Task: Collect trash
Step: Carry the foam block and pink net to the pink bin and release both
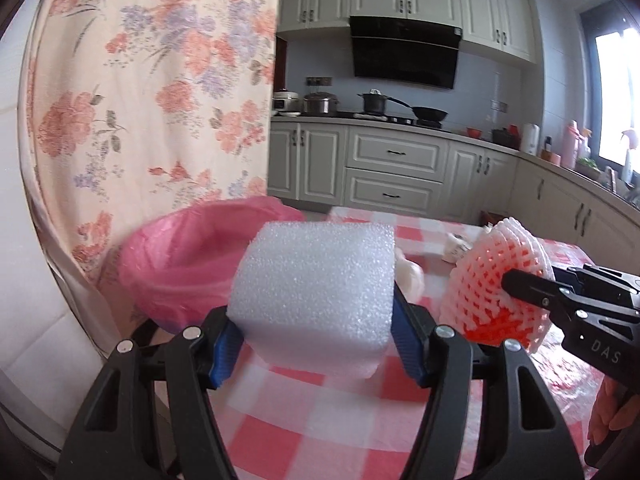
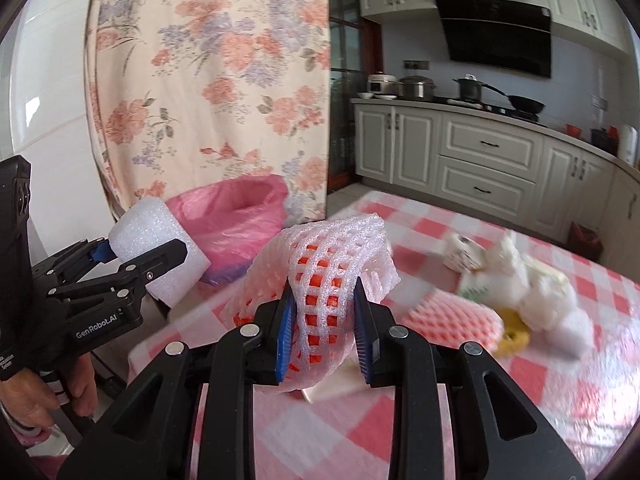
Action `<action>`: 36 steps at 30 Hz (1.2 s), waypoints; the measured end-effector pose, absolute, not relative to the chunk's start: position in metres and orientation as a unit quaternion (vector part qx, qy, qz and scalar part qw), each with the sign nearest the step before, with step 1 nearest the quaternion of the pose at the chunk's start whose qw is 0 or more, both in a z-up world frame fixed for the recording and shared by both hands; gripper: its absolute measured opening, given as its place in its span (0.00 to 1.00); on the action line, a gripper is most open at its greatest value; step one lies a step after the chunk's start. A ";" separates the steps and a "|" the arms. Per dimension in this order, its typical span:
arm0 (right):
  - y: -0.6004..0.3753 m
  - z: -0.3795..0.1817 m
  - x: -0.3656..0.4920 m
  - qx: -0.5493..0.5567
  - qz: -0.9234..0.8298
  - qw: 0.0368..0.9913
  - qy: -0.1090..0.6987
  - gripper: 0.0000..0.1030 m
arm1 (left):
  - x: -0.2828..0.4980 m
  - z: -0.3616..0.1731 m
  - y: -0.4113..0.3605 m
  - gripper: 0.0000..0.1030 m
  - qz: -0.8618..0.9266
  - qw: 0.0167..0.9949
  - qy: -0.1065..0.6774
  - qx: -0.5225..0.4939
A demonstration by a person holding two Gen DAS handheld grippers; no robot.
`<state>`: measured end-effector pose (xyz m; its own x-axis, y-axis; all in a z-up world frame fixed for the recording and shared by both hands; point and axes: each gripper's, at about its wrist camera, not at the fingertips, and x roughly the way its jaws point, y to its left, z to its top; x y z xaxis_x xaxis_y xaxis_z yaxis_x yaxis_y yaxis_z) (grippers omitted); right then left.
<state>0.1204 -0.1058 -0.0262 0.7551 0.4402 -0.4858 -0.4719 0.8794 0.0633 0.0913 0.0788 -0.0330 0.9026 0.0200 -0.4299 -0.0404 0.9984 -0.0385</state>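
The left gripper point(image 1: 316, 344) has its jaws clamped on the white foam block point(image 1: 316, 280), and the right gripper point(image 2: 325, 332) has its jaws pinched on the pink foam fruit net point(image 2: 324, 276), both held above the checked counter point(image 1: 320, 420) near the one pink-lined bin point(image 1: 188, 264). Both loads are light and springy, so either may slip out or bounce off the bag's rim and fall to the floor. Left on the counter: one pink net point(image 2: 456, 316), a yellow ring point(image 2: 514, 332) and blurred white scraps point(image 2: 532, 288) I cannot count

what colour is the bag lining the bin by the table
Pink, a translucent plastic bin bag; clearest in the right wrist view.
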 end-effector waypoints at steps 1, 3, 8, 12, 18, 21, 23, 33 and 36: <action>-0.098 -0.023 0.125 -0.036 0.251 0.935 0.249 0.26 | 0.095 -0.030 0.087 0.61 0.026 0.975 0.219 -0.021; -0.083 -0.019 0.138 -0.039 0.265 0.932 0.245 0.26 | 0.105 -0.026 0.103 0.61 0.045 0.974 0.222 -0.019; -0.040 -0.009 0.174 -0.050 0.302 0.921 0.241 0.27 | 0.132 -0.018 0.147 0.61 0.085 0.969 0.230 -0.023; -0.006 -0.003 0.203 -0.060 0.323 0.915 0.235 0.27 | 0.161 -0.014 0.189 0.61 0.114 0.965 0.234 -0.037; 0.037 -0.003 0.248 -0.062 0.343 0.907 0.235 0.27 | 0.200 -0.016 0.228 0.61 0.107 0.964 0.237 -0.065; 0.055 -0.009 0.269 -0.066 0.348 0.903 0.244 0.27 | 0.223 -0.020 0.248 0.61 0.096 0.961 0.246 -0.086; 0.064 -0.014 0.279 -0.068 0.352 0.899 0.254 0.30 | 0.235 -0.025 0.257 0.62 0.093 0.958 0.253 -0.094; 0.071 -0.031 0.281 -0.073 0.360 0.894 0.258 0.56 | 0.250 -0.035 0.275 0.82 0.127 0.953 0.259 -0.089; 0.061 -0.028 0.275 -0.069 0.351 0.899 0.253 0.56 | 0.242 -0.033 0.271 0.84 0.142 0.953 0.255 -0.081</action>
